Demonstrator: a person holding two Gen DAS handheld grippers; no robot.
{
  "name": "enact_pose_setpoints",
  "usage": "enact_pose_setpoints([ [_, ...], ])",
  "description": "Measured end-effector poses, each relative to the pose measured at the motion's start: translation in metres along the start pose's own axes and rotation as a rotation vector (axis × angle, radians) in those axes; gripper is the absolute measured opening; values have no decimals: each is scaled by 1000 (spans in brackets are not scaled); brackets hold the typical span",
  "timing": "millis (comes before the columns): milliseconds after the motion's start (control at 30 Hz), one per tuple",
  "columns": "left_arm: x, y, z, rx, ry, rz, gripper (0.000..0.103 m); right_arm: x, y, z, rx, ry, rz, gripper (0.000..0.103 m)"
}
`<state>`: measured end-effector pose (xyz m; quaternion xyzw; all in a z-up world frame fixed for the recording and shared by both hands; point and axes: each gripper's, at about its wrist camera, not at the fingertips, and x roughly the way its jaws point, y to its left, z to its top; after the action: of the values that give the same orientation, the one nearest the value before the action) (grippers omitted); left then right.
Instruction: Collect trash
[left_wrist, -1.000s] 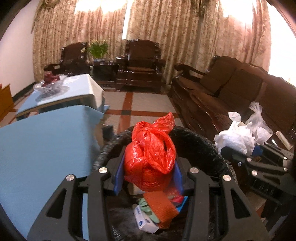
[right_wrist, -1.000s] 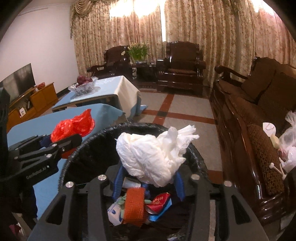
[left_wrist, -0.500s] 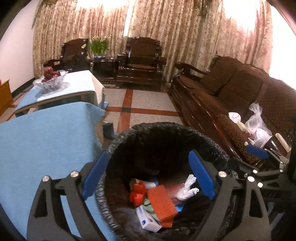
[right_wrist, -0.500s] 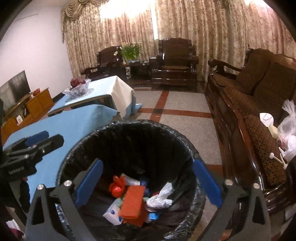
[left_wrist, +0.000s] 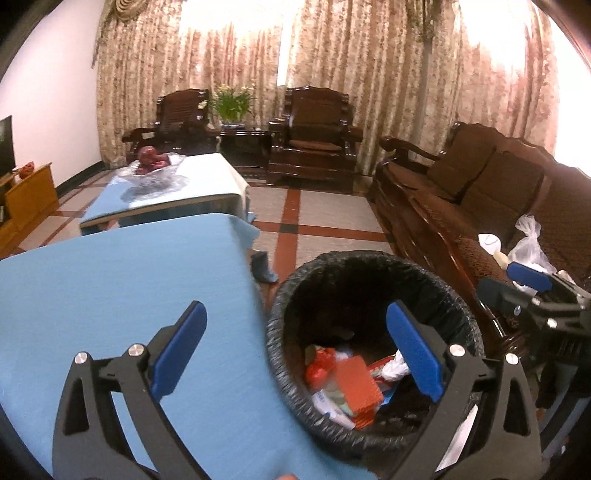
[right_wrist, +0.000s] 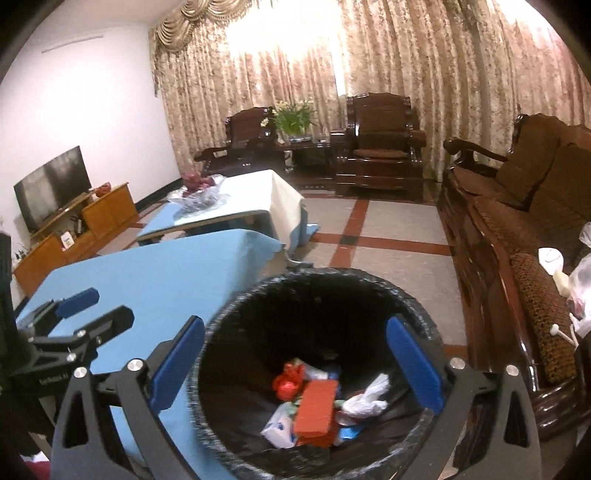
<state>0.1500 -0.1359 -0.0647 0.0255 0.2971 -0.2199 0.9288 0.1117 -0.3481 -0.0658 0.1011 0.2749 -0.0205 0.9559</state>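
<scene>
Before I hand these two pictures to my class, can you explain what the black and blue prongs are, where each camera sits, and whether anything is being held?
No robot here: a person holds a two-finger grabber in each hand. Each picture comes from a camera on one grabber, looking along its fingers. The left gripper is opening, with nothing between its fingers, above the blue table and the bin. The right gripper is open and empty over the bin. Inside lie a red bag, an orange pack and a white bag.

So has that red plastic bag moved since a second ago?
Yes. The red bag was held above the black bin's rim between the left gripper's fingers; now it lies at the bin's bottom, and those jaws are opening, empty.
</scene>
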Motion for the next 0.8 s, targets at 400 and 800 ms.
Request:
enact_pose_setpoints([
  [400,-78,19,11,-45,-70,136,95,-43,37,9,-26,-21,60,97],
  [800,-122,21,22,-55,-127,158,95,-75,70,26,-112,-105,78,97],
])
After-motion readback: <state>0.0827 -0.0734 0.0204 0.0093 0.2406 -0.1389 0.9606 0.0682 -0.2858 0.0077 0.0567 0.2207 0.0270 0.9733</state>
